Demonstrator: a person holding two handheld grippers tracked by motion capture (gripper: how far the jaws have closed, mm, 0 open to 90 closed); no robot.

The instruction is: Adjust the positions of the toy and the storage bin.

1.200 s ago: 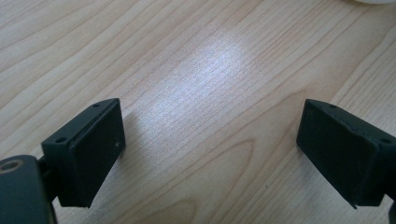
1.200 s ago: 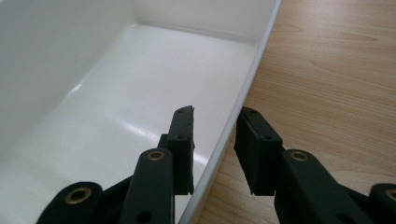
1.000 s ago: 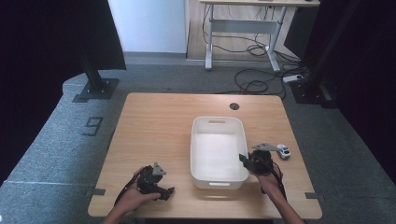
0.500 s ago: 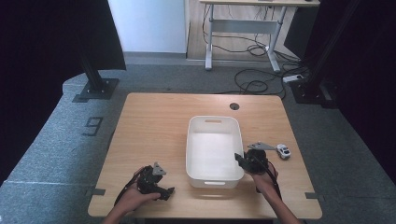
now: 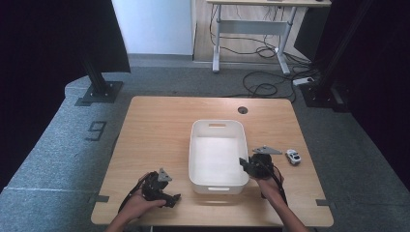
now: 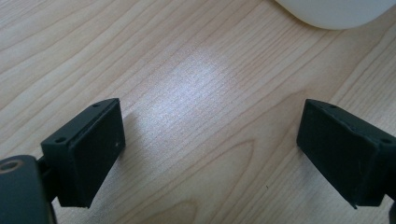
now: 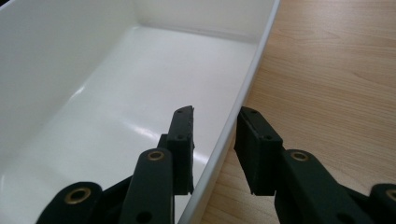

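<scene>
The high view looked forward and down from above the person's side, taking in the whole table (image 5: 159,121). The left gripper view sat close over bare wood, catching a bin (image 6: 334,11) corner. The right gripper view looked along the bin (image 7: 243,88) wall, very near. All three shared that bin (image 5: 193,150).

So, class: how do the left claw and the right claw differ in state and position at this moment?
The left claw is wide open over bare table, holding nothing; the right claw is nearly closed, straddling the white tub's right wall. The left claw sits apart from the tub, the right claw at its rim. Both are black, two-jawed and hand-held.
</scene>
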